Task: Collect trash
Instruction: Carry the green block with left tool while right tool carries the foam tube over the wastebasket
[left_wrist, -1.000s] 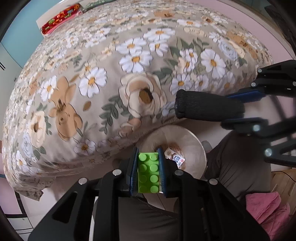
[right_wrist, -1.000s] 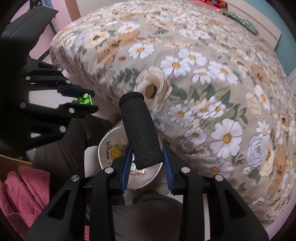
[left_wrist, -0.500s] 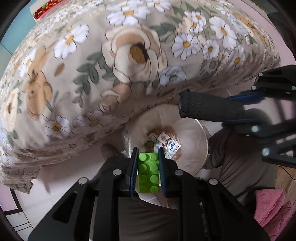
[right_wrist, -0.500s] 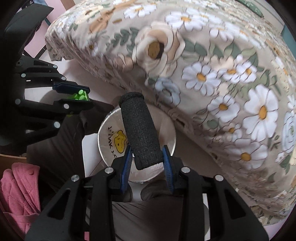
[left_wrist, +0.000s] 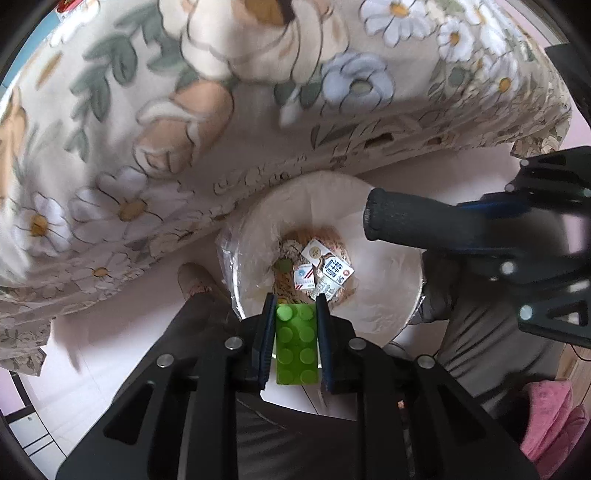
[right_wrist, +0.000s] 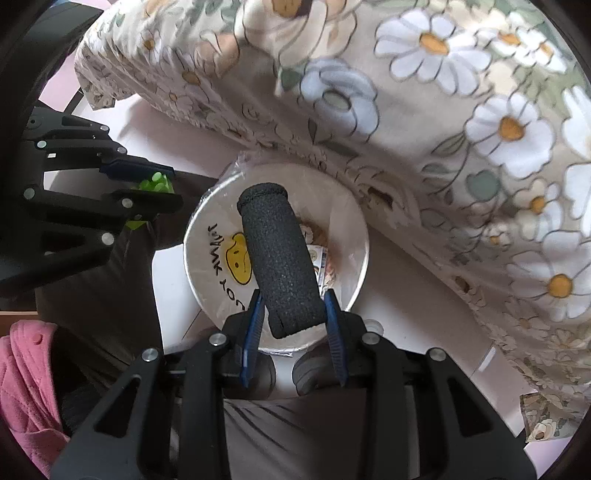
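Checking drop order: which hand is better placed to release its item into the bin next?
Right, probably. Its black foam tube hangs over the bin opening; the left tool's green brick sits at the rim.

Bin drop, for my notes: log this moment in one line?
left tool: grips green brick | right tool: grips foam tube | both over bin

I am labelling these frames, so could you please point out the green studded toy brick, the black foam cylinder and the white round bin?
green studded toy brick (left_wrist: 296, 343), left wrist view, studded face
black foam cylinder (right_wrist: 280, 258), right wrist view, mid-body
white round bin (right_wrist: 207, 251), right wrist view, inner wall
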